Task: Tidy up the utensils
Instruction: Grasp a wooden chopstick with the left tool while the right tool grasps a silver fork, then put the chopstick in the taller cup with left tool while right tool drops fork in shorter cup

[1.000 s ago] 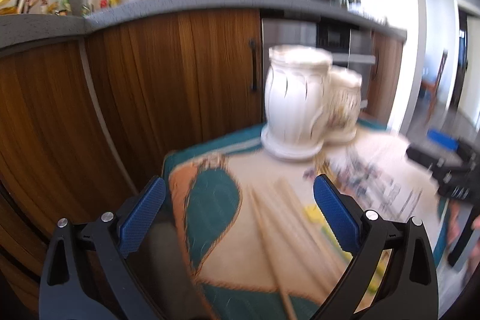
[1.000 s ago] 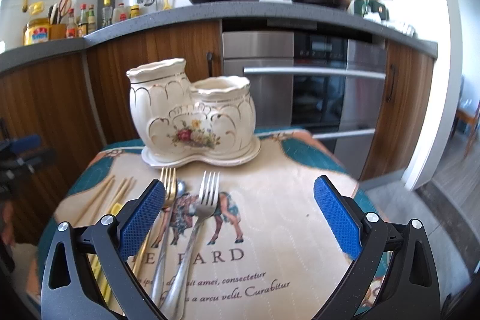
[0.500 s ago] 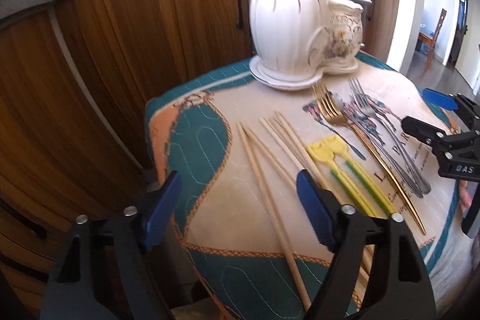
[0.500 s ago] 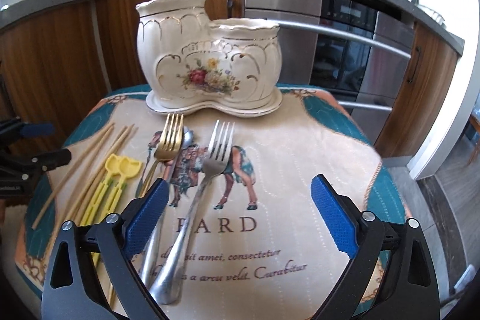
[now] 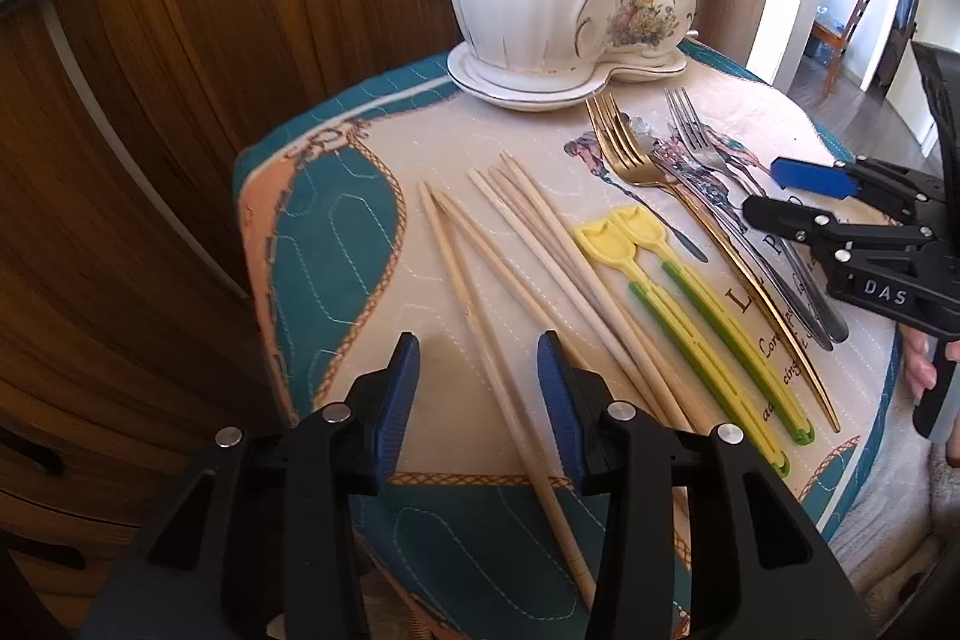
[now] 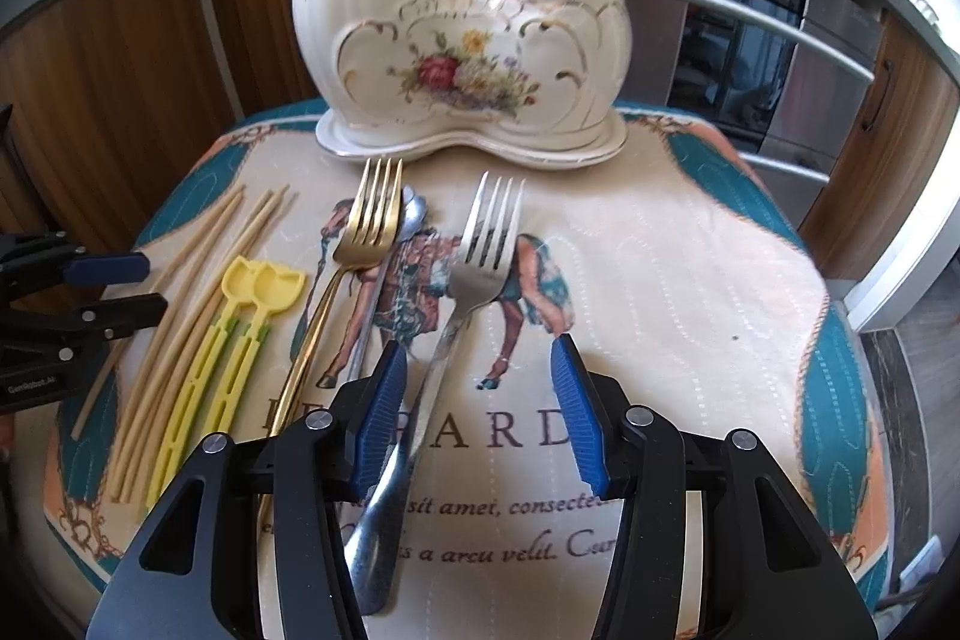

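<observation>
Closing left tongs [image 5: 477, 388] around bare chopstick [image 5: 480, 334] lying lengthwise between pads, not yet gripping. Closing right tongs [image 6: 474, 412] over silver fork [image 6: 456, 322], handle hugging left pad, ungripped. Standing beyond: holder [image 6: 462, 40] on table [image 6: 690, 280].

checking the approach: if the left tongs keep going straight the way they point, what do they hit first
Most likely the pale wooden chopstick lying between the closing left tongs, and the printed quilted cloth under it; depth is hard to judge.

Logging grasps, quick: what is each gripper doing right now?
Left gripper: jaws closing around a pale wooden chopstick, not gripping yet.
Right gripper: jaws closing, shiny silver metal fork between them, not gripped.
</observation>
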The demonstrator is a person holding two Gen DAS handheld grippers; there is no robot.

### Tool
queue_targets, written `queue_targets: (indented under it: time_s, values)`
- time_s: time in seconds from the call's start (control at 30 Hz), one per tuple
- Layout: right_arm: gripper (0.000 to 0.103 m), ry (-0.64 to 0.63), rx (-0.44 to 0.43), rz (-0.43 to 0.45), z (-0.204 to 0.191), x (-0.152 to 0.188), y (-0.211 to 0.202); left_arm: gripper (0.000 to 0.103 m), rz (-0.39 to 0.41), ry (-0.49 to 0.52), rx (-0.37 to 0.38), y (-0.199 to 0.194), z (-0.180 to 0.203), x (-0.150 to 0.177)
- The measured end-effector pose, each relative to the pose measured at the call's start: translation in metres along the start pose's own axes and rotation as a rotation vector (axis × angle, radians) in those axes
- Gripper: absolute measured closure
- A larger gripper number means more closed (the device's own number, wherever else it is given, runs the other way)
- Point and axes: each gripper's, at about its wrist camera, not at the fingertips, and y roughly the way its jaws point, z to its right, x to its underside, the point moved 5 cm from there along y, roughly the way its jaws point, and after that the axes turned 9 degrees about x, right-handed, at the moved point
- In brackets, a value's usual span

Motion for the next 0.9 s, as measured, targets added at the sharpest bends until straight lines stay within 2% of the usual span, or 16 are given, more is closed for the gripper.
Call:
queue_targets:
  time_s: [0.1, 0.33, 0.37, 0.43, 0.47, 0.53, 0.63, 0.9]
  values:
    - [0.054, -0.016, 0.009, -0.013, -0.004, -0.003, 0.001, 0.062, 0.006, -0.005, 0.016, 0.001, -0.002, 0.001]
    - [0.082, -0.038, -0.058, -0.080, -0.006, -0.009, 0.005, 0.063, -0.008, 0.029, 0.027, 0.003, 0.001, 0.002]
    - [0.083, -0.052, -0.061, -0.092, -0.005, -0.010, 0.006, 0.064, -0.012, 0.030, 0.030, 0.002, 0.000, 0.002]
    - [0.088, -0.067, -0.077, -0.113, -0.006, -0.012, 0.006, 0.070, -0.017, 0.032, 0.031, 0.002, 0.000, 0.001]
    - [0.089, -0.071, -0.084, -0.121, -0.006, -0.012, 0.006, 0.074, -0.018, 0.032, 0.028, 0.003, -0.001, 0.000]
    - [0.091, -0.073, -0.094, -0.125, -0.005, -0.012, 0.005, 0.089, -0.017, 0.027, 0.024, 0.004, -0.004, -0.002]
    - [0.096, -0.062, -0.108, -0.107, -0.007, -0.010, 0.003, 0.097, -0.008, 0.020, 0.027, 0.004, -0.008, -0.004]
    - [0.097, -0.021, -0.113, -0.004, 0.000, -0.004, -0.012, 0.098, 0.031, 0.001, 0.032, 0.000, -0.013, -0.008]
